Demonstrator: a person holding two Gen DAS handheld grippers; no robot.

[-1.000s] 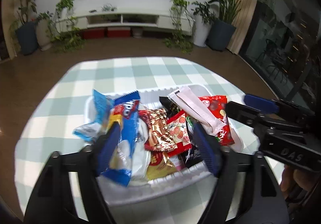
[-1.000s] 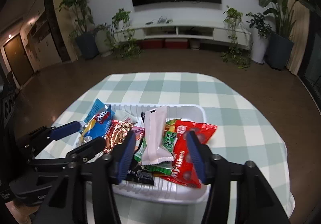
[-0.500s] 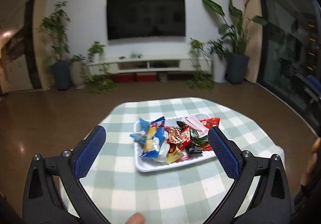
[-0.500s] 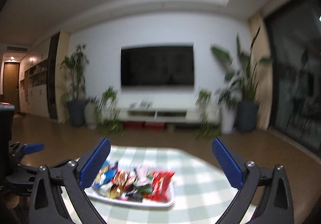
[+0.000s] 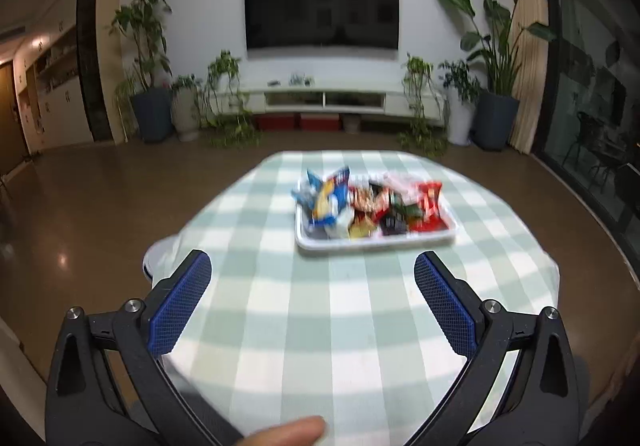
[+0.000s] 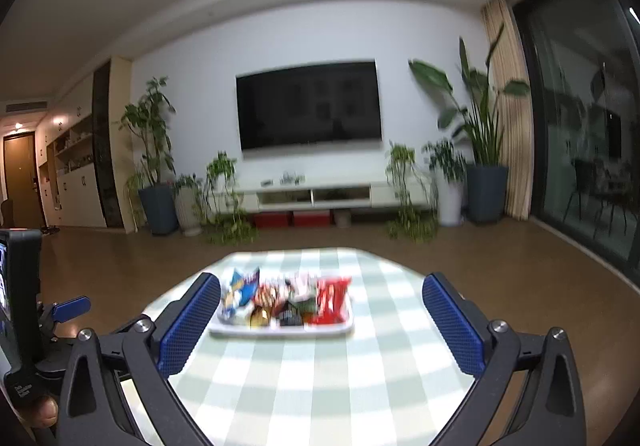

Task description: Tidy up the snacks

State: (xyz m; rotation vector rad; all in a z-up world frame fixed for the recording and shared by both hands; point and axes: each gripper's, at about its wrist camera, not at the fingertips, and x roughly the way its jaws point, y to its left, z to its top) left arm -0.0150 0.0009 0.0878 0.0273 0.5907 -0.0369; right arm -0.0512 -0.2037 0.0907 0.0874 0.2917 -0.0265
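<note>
Both grippers stood well back from the white plastic tray (image 5: pixel 376 242) of snack packets (image 5: pixel 370 202), which sat on the far half of the round table under a green-and-white checked cloth (image 5: pixel 304 310). The left gripper (image 5: pixel 314 302) was spread wide with nothing between its ribbed blue pads (image 5: pixel 180 302), its jaws having just been opening; the right gripper (image 6: pixel 322 326) was equally spread and empty, its jaws likewise having just been opening. Judged from this, the sorting step looked finished: the packets stood upright in a row inside the shallow, round-cornered tray, a blue bag (image 5: pixel 330 198) at the left end and a red one (image 5: pixel 430 202) at the right, with crinkled foil wrappers between, too blurred to read. If anything remained, it would call for a fresh reach forward over the cloth and a light pinch, since thin glossy film slips and crumples easily. A fingertip (image 5: pixel 288 432) showed at the lower edge of the left view.
</note>
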